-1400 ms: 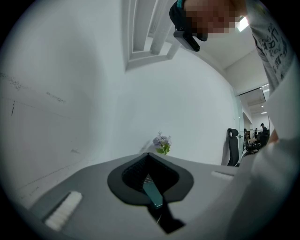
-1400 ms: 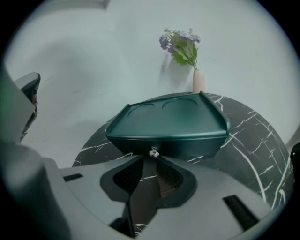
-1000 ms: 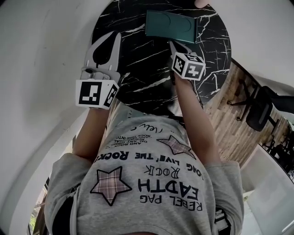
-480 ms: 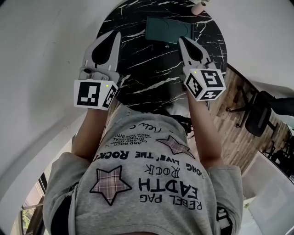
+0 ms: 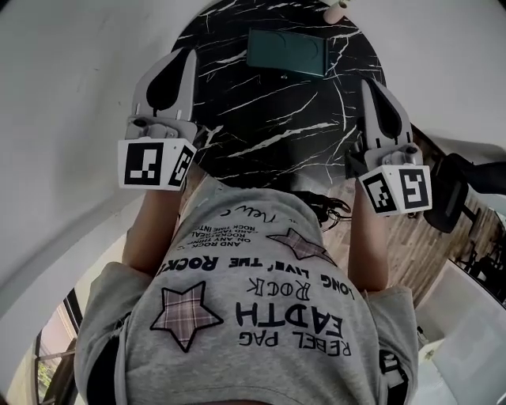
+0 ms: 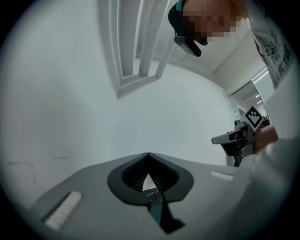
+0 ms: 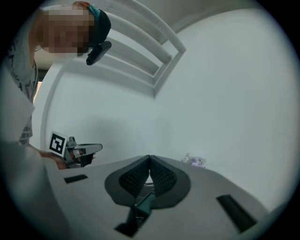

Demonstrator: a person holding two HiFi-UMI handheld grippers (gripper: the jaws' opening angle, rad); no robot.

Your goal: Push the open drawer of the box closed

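Observation:
A dark green box [image 5: 286, 52] lies flat at the far side of the round black marble table [image 5: 269, 134]; from here it looks like one closed block, with a small knob at its near edge. My left gripper [image 5: 187, 54] is held up over the table's left rim, jaws shut and empty. My right gripper [image 5: 368, 81] is raised at the table's right rim, well clear of the box, also shut with nothing in it. In the left gripper view the pads [image 6: 148, 154] meet against a white wall. The right gripper view shows its pads [image 7: 149, 157] closed too.
White walls curve round the table. To the right are a wooden floor [image 5: 411, 229] and a black office chair [image 5: 455, 190]. A small pale object [image 5: 338, 3] sits at the table's far edge. Cables [image 5: 328, 210] hang below the table near my body.
The right gripper has drawn back from the box's near right corner, rising and swinging out to the right. The left gripper has lifted a little. The box looks unmoved.

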